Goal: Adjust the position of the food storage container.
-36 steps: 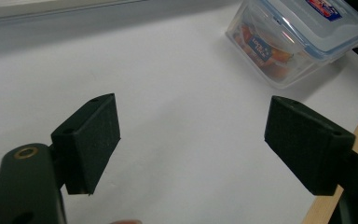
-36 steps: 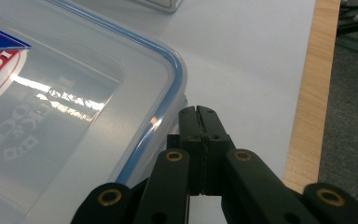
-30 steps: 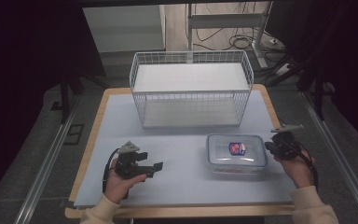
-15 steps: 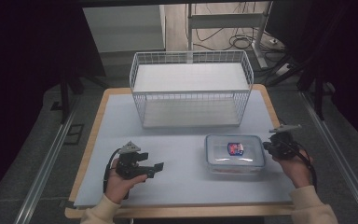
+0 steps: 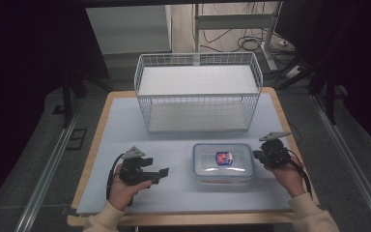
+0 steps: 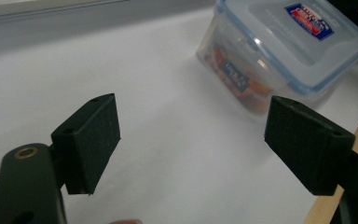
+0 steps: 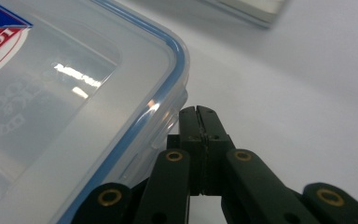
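I have a clear plastic food container (image 5: pixel 223 163) lying flat on the counter (image 5: pixel 125 121), toward the near right corner, in front of the white wire basket (image 5: pixel 198 96) that stands along the far edge. Its lid is on, blue-sealed, with a red and blue label on top; through the wall I make out some packaged contents, orange and blue, though I cannot tell what they are.

My right claw (image 7: pixel 196 116) is fully closed with nothing between its jaws, and its tips sit right at the container's right side, against or just beside a lid flap. Whether they actually touch the flap I cannot say for sure. My left claw (image 6: pixel 191 140) is wide open and empty, resting near the counter's near left corner, well apart from the container and pointed toward it.

I judge the box to be stiff, smooth and light, so it will likely skate across this slick counter if pushed from one side only. The walls are slippery and wide for a clean pinch. The better holds look like the lid rim or the latch flaps along the edges. I'd brace one side with the left claw before working a flap.
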Demonstrator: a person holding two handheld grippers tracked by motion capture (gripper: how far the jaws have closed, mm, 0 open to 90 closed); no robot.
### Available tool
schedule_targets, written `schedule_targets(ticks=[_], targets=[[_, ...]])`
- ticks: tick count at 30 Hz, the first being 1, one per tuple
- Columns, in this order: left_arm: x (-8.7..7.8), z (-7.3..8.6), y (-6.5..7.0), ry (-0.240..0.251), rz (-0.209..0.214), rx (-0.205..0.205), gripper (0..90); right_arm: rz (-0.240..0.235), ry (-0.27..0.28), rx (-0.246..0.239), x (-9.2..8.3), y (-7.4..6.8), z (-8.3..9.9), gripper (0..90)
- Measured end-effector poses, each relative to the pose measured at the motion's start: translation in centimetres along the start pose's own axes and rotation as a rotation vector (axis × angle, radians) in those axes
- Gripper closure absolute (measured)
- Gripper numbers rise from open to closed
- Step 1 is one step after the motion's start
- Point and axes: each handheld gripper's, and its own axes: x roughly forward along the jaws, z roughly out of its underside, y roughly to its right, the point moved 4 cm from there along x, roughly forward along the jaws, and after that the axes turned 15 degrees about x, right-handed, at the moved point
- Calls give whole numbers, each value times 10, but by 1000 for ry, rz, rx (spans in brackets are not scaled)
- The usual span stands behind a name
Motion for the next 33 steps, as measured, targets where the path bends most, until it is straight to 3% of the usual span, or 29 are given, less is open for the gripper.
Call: schedule_targets(ticks=[3,4,7,10,15,20,23,33], targets=[[-1,0,-2,4,-1,0,180,-47,-3,-32,6,-21,0,898],[-1,0,-2,5,-3,-4,180,-47,-3,-32,6,-21,0,898],[-2,0,-4,7,-7,-11,180,-72,-2,-54,12,-39,-1,898],[-3,1,-4,8,-7,-12,180,-76,2,-66,15,-46,-1,898],[-2,1,-5,5,-9,-10,180,-124,8,-68,20,-55,1,898],[-4,1,-6,11,-10,-16,180,-132,25,-58,17,-49,1,898],[-4,1,-7,11,-13,-14,180,-141,45,-27,10,-40,2,897],[-5,1,-8,12,-17,-18,179,-214,73,48,-8,-17,12,897]])
